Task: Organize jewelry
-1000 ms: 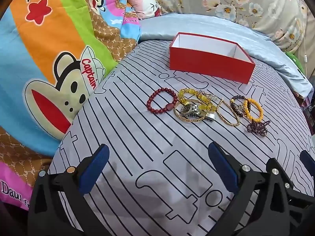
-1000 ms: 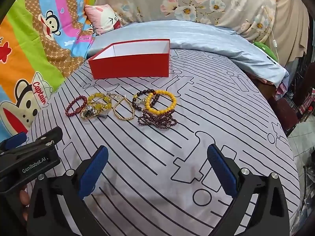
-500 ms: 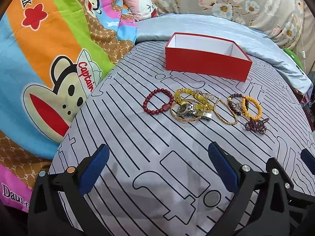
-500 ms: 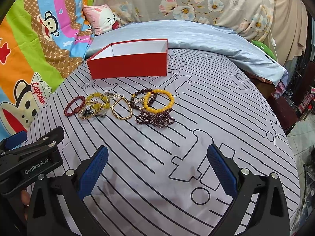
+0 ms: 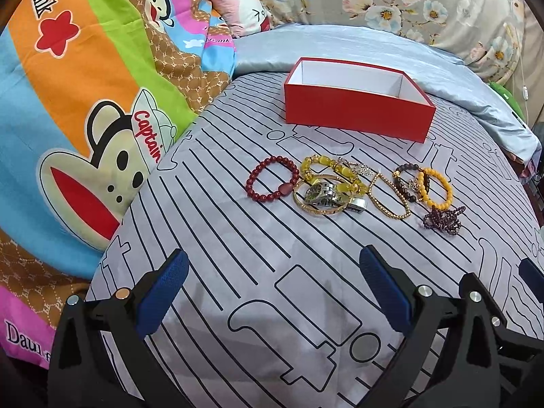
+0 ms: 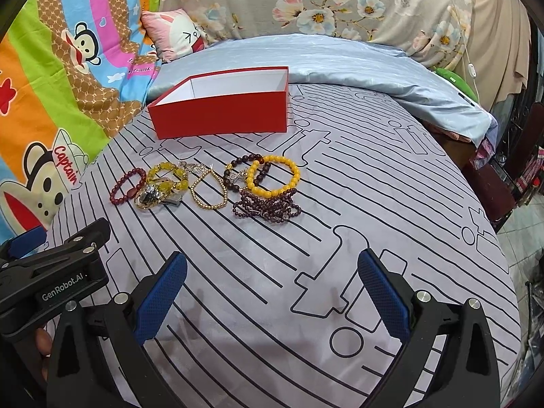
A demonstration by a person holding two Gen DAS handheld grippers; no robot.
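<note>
An open red box (image 5: 357, 112) (image 6: 221, 114) with a white inside sits on the striped grey bedspread. In front of it lies a row of jewelry: a dark red bead bracelet (image 5: 272, 183) (image 6: 126, 187), a yellow bead bracelet (image 5: 331, 170) over a gold bangle with a watch (image 5: 321, 195), a gold chain (image 5: 389, 197) (image 6: 208, 192), an orange bead bracelet (image 5: 437, 188) (image 6: 273, 175) and a purple bead strand (image 5: 442, 221) (image 6: 267, 205). My left gripper (image 5: 273, 292) and right gripper (image 6: 268, 290) both stand open and hold nothing, well short of the jewelry.
A colourful cartoon blanket (image 5: 78, 102) lies to the left. A light blue sheet (image 6: 340, 68) and floral fabric (image 6: 340, 3) are behind the box. The bed edge drops off at the right (image 6: 503, 238). The left gripper's body (image 6: 51, 272) shows at the right view's lower left.
Both grippers have drawn back a little from the jewelry, with the view drifting slightly. Nothing on the bed has moved and both stay open.
</note>
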